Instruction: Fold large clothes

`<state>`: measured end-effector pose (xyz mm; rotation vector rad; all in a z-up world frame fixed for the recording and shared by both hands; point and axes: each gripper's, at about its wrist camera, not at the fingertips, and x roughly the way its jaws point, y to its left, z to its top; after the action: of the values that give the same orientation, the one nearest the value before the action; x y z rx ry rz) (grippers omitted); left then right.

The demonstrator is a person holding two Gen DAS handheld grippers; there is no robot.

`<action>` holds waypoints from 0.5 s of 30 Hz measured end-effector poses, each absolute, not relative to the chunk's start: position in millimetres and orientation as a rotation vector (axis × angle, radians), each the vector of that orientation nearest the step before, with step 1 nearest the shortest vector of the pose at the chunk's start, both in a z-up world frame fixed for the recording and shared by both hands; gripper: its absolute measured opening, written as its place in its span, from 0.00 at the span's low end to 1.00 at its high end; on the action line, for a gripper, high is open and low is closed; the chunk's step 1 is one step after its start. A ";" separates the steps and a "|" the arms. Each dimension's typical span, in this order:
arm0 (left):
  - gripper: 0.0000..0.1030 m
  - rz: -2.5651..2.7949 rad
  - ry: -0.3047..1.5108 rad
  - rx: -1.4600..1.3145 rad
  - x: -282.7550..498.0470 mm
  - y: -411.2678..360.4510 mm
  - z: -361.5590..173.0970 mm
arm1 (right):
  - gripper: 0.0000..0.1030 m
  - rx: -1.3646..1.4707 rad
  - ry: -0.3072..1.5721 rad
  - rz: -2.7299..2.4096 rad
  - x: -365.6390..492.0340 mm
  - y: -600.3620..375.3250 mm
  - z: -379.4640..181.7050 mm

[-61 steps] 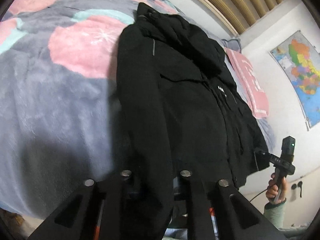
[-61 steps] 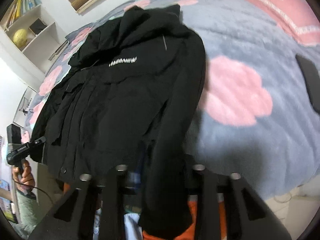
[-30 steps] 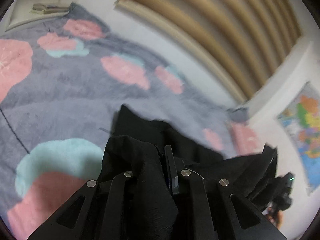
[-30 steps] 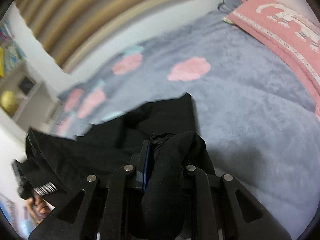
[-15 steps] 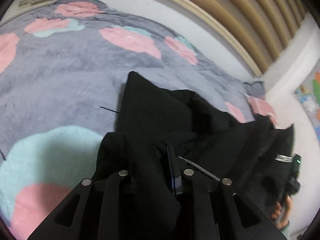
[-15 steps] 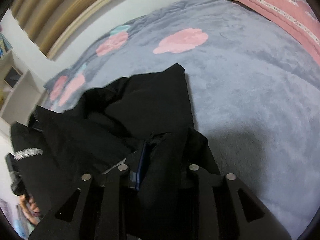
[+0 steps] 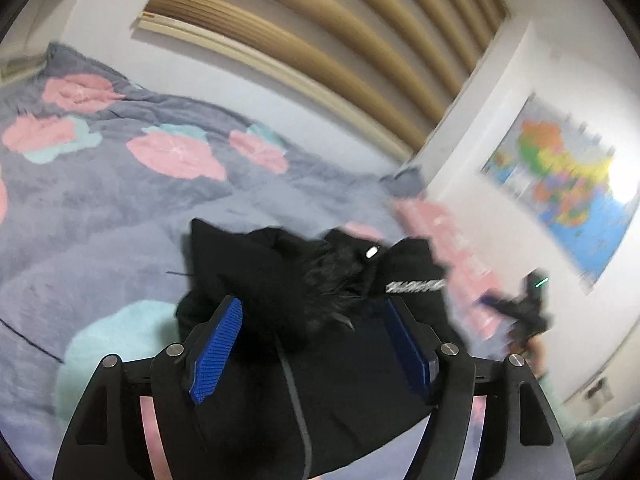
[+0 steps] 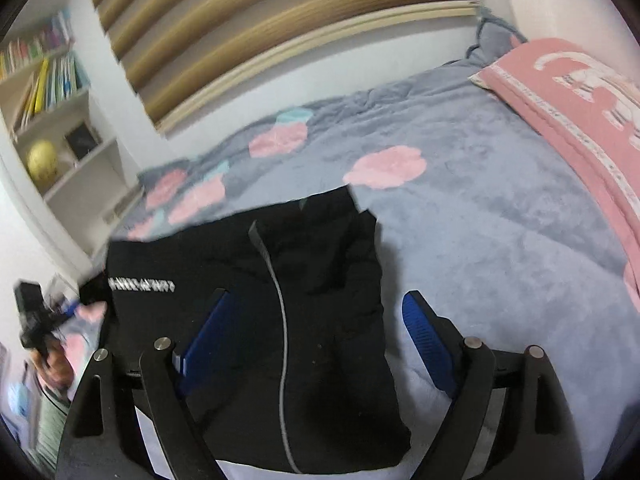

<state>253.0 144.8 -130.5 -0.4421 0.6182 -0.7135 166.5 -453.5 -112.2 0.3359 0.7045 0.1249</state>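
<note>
A black jacket point(image 7: 320, 340) lies folded over on itself on the grey bed blanket point(image 7: 100, 208), its white chest lettering on top. It also shows in the right wrist view point(image 8: 288, 320). My left gripper point(image 7: 316, 344) is open above the jacket's near edge, blue pads spread wide and empty. My right gripper point(image 8: 316, 332) is open too, its fingers apart over the jacket's other near edge. Each gripper shows small at the edge of the other's view, the right gripper point(image 7: 528, 308) and the left gripper point(image 8: 36, 320).
The grey blanket with pink and teal flowers point(image 8: 480, 220) covers the bed. A pink pillow point(image 8: 580, 100) lies at the right end. A white bookshelf point(image 8: 52, 120) stands by the bed. A map point(image 7: 560, 184) hangs on the wall.
Both grippers carried the jacket's lower half up over its upper half, then opened and let go. The jacket now lies folded on the bed.
</note>
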 end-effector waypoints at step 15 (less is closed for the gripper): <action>0.80 -0.503 0.756 -0.328 346.7 136.7 -178.6 | 0.97 0.156 0.813 0.214 277.8 -457.7 -164.9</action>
<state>346.7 136.7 -178.6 -0.3284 0.7561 -0.5027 277.8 -457.7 -164.9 0.1557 0.8128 0.2141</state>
